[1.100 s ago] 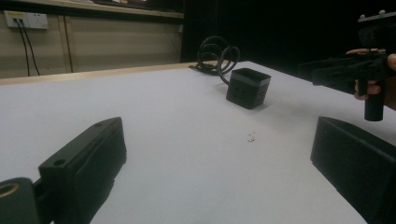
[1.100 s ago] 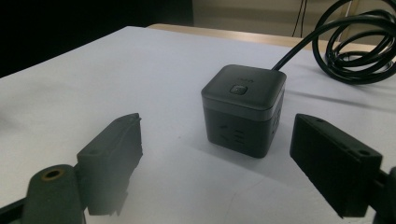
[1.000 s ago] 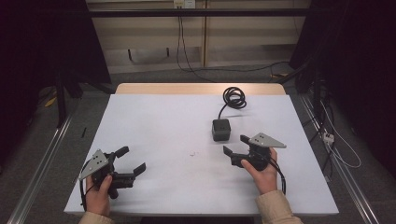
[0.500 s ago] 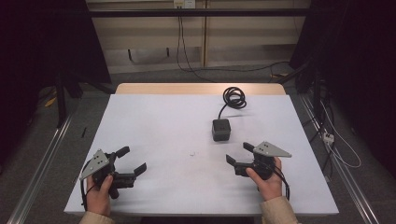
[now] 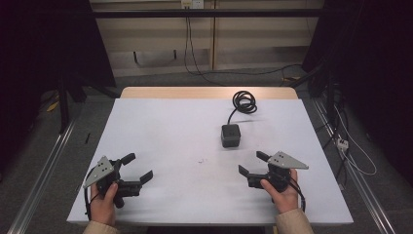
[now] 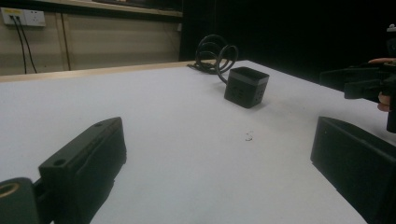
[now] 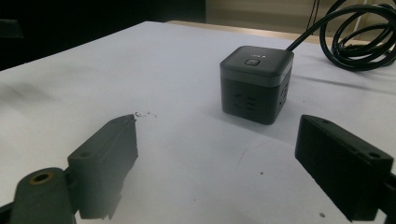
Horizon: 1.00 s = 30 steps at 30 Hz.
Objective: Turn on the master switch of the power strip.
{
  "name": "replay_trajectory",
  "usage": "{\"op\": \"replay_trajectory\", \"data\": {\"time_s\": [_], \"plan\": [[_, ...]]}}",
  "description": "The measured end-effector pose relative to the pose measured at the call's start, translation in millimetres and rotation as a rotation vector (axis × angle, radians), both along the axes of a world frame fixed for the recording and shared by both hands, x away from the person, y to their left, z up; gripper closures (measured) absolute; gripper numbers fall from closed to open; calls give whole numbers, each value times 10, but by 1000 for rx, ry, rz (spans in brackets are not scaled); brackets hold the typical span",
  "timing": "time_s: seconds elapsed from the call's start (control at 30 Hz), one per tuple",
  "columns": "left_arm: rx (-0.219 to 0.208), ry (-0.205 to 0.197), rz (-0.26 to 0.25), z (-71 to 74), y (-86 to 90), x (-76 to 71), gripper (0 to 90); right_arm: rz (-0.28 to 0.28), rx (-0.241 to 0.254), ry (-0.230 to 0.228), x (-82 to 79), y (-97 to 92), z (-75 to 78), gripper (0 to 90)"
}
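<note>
— How far along are you?

— Barely begun, I'd judge. My left hand-held gripper (image 5: 131, 171) sits near the counter's (image 5: 165, 126) front edge, well to the left of the dark grey cube-shaped plastic power socket (image 5: 230, 135), jaws spread wide and empty. My right hand-held gripper (image 5: 253, 165) hangs just short of the cube on its near side, also gaping, gripping nothing. The cube stands untouched; reaching and closing are all left.

— Room to move?

— Plenty. Between me and the cube the white top is bare apart from a tiny speck (image 7: 142, 114). Behind the cube its coiled black cable (image 5: 244, 101) lies near the far edge.
</note>
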<state>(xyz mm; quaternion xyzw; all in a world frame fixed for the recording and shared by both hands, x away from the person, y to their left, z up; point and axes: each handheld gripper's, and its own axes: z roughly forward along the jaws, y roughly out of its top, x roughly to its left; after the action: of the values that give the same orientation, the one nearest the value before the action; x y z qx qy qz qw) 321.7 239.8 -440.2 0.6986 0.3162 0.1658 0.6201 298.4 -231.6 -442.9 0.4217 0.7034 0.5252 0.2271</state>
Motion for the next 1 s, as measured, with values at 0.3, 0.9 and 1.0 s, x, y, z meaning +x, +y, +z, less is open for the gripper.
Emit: {"op": "replay_trajectory", "data": {"time_s": [0.3, 0.9, 1.0], "plan": [[0, 1, -1, 1, -3, -1, 30, 9, -12, 9, -49, -49, -24, 114], [0, 1, -1, 0, -7, -4, 31, -7, -24, 10, -124, -167, -34, 105], [2, 2, -1, 0, -7, -4, 30, -13, -24, 6, -140, -197, -33, 102]]}}
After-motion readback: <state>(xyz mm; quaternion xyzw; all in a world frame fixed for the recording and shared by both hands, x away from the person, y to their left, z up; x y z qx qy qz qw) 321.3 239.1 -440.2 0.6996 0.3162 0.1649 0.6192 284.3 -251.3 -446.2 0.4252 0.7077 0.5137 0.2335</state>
